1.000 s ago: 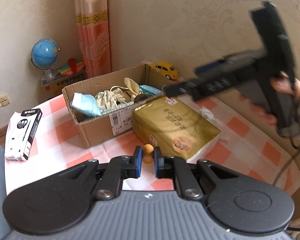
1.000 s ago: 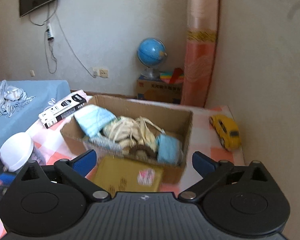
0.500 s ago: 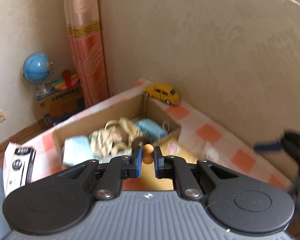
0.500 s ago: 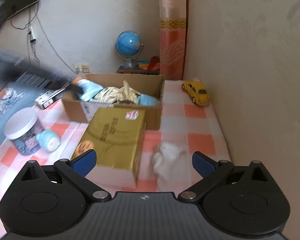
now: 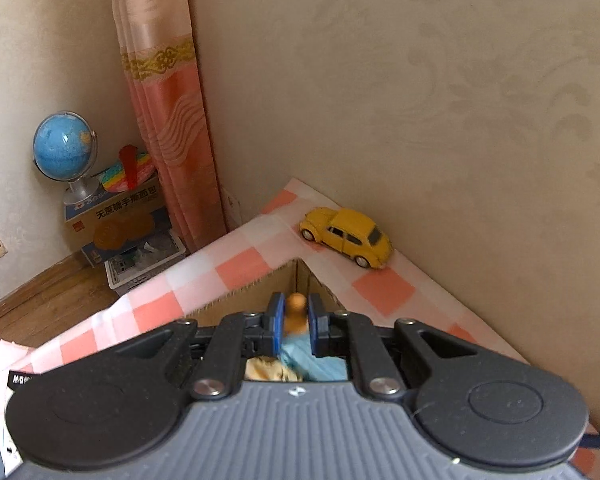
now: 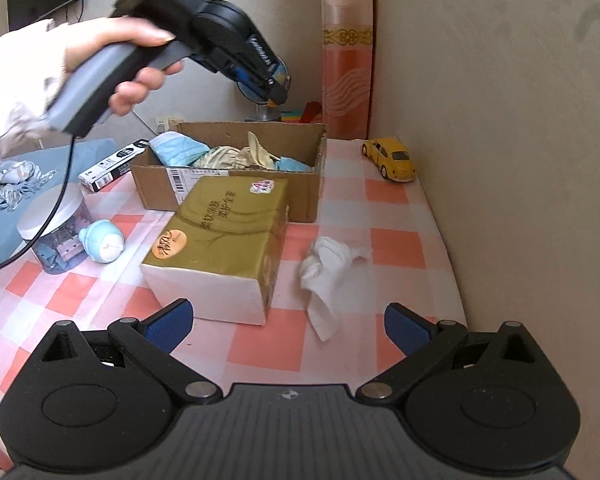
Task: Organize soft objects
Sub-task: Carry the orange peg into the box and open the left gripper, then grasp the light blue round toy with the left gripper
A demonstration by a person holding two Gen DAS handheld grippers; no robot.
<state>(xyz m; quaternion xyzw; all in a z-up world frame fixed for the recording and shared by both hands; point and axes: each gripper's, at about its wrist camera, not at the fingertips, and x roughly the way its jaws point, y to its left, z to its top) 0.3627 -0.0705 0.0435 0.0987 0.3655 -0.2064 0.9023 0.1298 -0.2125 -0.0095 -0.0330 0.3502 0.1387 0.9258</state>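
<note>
the left gripper [image 5: 296, 322] has swung from beside the gold pack to above the cardboard box [image 6: 228, 168], its blue pads clamped on a small round orange ball [image 5: 296, 304]. the right gripper [image 6: 288, 326] hangs low with its fingers spread wide and nothing between them, over a crumpled white tissue [image 6: 328, 268] on the pink-and-white checked tablecloth [image 6: 396, 224]. the corrugated box holds soft blue masks [image 6: 178, 150] and cream cloth [image 6: 236, 156]. touching its front sits a glossy gold tissue pack [image 6: 224, 240]. a yellow toy car [image 5: 346, 236] is parked by the patterned beige wall; a blue globe [image 5: 64, 152] stands beside the pink curtain [image 5: 168, 120].
</note>
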